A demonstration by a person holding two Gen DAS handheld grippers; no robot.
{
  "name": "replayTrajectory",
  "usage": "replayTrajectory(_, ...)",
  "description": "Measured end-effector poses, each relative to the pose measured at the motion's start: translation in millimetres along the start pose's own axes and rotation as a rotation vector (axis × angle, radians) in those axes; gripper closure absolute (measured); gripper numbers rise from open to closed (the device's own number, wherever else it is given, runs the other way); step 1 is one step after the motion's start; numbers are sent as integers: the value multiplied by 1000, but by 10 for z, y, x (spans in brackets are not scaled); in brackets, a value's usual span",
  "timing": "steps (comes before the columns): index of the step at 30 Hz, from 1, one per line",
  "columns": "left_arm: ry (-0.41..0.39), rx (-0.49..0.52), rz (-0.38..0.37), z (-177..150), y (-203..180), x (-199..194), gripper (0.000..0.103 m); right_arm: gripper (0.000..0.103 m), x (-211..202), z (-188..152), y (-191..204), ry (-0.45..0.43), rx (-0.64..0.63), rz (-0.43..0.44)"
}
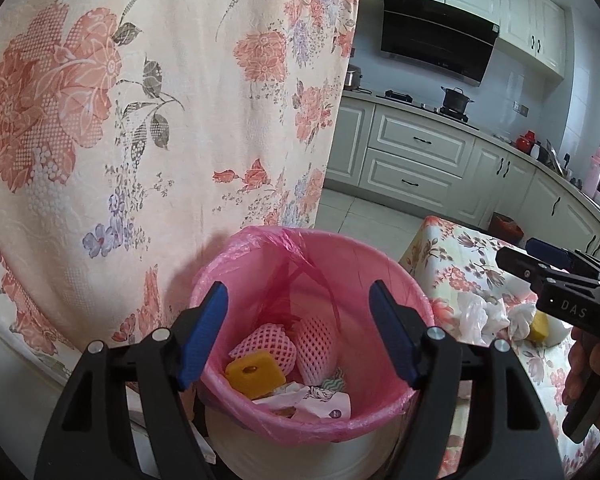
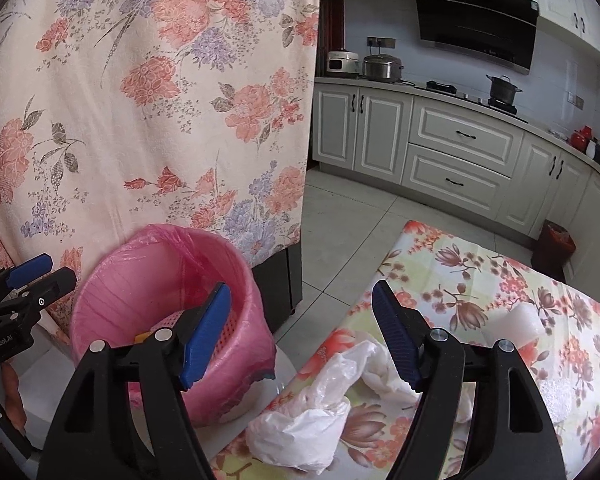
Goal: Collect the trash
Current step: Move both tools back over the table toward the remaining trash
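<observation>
Left gripper (image 1: 298, 336) hovers over pink-lined bin (image 1: 416, 390), jaws wide apart, nothing between them. Bin already holds foam nets (image 1: 278, 346), yellow sponge (image 1: 254, 374), paper scraps.

Right gripper (image 2: 302, 334) also gapes empty, above near-left table corner. Crumpled white plastic bag (image 2: 304, 424) lies on floral tablecloth (image 2: 500, 280), just right of bin.

Risk: thin bag slips from pads, or pads snag tablecloth with it.
</observation>
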State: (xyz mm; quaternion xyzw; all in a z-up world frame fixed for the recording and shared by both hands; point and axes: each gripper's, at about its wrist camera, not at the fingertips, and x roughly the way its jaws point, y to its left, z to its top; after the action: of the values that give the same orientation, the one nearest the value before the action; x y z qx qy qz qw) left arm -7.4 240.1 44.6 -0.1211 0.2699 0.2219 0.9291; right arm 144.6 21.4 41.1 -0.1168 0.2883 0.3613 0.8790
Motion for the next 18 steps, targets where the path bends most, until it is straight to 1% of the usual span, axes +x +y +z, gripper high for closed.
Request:
replayTrajectory(8,9,39,-34,-21,-299,-2,32,32,-206,-191,-461,-4,51,-59)
replayTrajectory(18,35,112,-101,-139,-861,-10,31,29,-510,-521,-1093,-5,116,-143)
